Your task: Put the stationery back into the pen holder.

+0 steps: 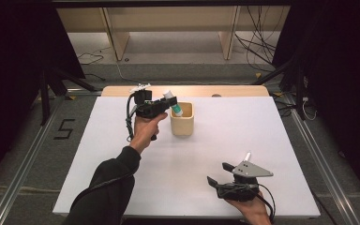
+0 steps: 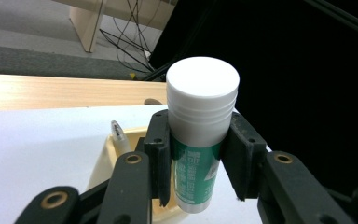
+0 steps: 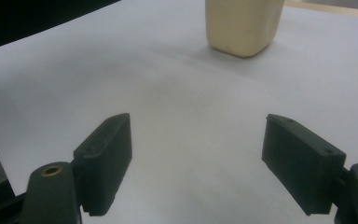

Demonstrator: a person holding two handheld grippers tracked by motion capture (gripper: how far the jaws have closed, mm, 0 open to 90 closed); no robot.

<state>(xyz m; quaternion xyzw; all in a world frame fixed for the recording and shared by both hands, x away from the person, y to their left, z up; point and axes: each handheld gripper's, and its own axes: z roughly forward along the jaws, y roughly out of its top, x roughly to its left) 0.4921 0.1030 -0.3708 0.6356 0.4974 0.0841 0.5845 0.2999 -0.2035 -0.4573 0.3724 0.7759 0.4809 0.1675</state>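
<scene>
Table [image 1: 122,154]: a white surface. The cream cup stands on its far half, near the middle; the near half between the two hands is bare.

Cup [image 1: 183,125]: a cream square holder, upright, open at the top. In the left gripper view its rim [image 2: 103,149] shows just below and behind the jaws, with the tip of a pen-like thing [image 2: 118,130] leaning inside it.

Left gripper [image 1: 168,104]: held just beside the cup, at its left far corner and above the rim. The jaws are closed on the glue stick and press it from both sides on the green label.

Glue stick [image 1: 173,104]: a white tube with a green label and a white cap [image 2: 203,93]. It is in the air over the left rim of the cup and is not yet inside.

Long axis of the glue stick: tilted, cap up and away from the cup, bottom end pointing down toward the opening. In the left gripper view it runs along the jaws.

Right gripper [image 1: 218,173]: low, near the front right of the table, well apart from the cup. Its jaws stand wide open with nothing between them.

Nearer hand: the left one, clearly.

Deciding relation: the opening lies just below and to the right of the stick's bottom end, so I judge the stick must come a little further over the cup and stand more upright before it is let go.
</scene>
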